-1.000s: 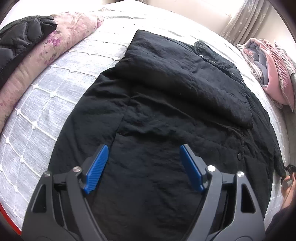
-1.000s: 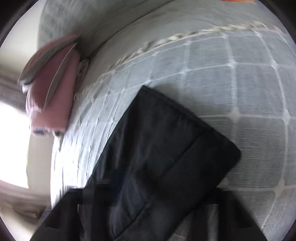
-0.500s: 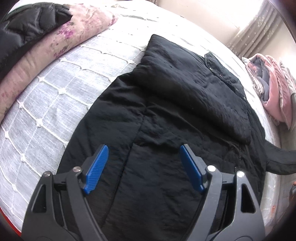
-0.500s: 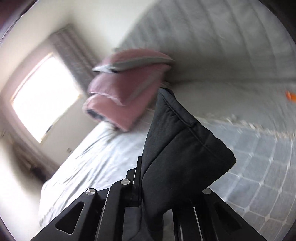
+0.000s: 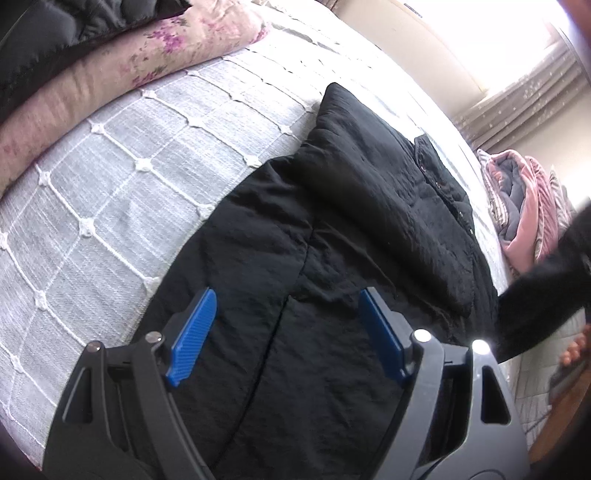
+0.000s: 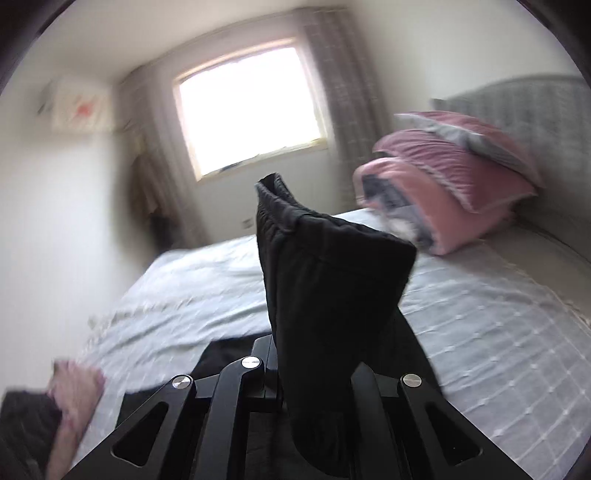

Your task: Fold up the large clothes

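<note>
A large black jacket [image 5: 351, 236] lies spread on the grey quilted bed [image 5: 110, 192], its left sleeve folded over the chest. My left gripper [image 5: 286, 325] hovers open over the jacket's lower body, blue pads [image 5: 192, 332] wide apart with nothing between them. My right gripper [image 6: 280, 369] is shut on the jacket's right sleeve [image 6: 325, 295], whose cuff stands up in front of the camera, lifted off the bed. In the left wrist view that raised sleeve [image 5: 543, 295] shows at the right edge, beside a person's fingers [image 5: 572, 350].
A floral pink quilt [image 5: 110, 74] with a black quilted garment [image 5: 55, 33] on it lies at the bed's upper left. A folded pink and grey duvet [image 6: 450, 177] sits by the grey headboard [image 6: 535, 107]. A bright window [image 6: 247, 107] with curtains is behind.
My right gripper has closed on the sleeve, lifted it off the bed and rolled upright. The left gripper has drifted a little over the jacket, still open.
</note>
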The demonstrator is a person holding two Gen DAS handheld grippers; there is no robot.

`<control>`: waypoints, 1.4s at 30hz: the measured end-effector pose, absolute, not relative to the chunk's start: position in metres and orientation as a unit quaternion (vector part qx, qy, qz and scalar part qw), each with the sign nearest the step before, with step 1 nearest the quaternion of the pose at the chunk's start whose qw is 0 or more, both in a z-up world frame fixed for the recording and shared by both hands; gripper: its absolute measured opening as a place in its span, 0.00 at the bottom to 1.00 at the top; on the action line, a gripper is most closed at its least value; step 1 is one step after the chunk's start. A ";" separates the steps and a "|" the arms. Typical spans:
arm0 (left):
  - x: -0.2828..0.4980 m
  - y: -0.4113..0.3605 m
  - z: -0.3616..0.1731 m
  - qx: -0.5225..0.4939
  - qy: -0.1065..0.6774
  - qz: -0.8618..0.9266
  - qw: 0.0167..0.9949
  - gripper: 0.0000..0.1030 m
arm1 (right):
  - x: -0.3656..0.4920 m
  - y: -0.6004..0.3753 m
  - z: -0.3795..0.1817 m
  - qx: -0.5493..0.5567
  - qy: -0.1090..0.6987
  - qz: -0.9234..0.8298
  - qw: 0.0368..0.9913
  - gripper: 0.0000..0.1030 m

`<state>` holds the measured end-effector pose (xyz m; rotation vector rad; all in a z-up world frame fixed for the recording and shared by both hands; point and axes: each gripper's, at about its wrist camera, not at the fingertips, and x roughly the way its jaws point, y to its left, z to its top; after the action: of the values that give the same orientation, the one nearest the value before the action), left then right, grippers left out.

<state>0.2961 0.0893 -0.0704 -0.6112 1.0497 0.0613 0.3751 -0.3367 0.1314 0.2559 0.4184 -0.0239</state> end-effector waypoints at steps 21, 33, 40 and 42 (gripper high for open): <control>0.299 0.104 -0.080 -0.303 0.501 0.034 0.810 0.78 | 0.390 -0.173 -0.033 -0.065 0.422 0.123 0.896 0.61; 0.304 0.099 -0.081 -0.289 0.502 0.036 0.814 0.77 | 0.407 -0.156 -0.028 -0.032 0.386 0.068 0.919 0.11; 0.305 0.094 -0.079 -0.283 0.503 0.029 0.816 0.77 | 0.421 -0.187 -0.001 0.107 0.317 0.006 0.942 0.13; 0.304 0.095 -0.080 -0.286 0.503 0.031 0.815 0.77 | 0.438 -0.177 -0.028 0.107 0.384 0.031 0.917 0.20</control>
<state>0.3040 0.0953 -0.0798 -0.6092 1.0724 0.0668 0.4378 -0.1765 -0.0280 0.2208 0.7898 0.0640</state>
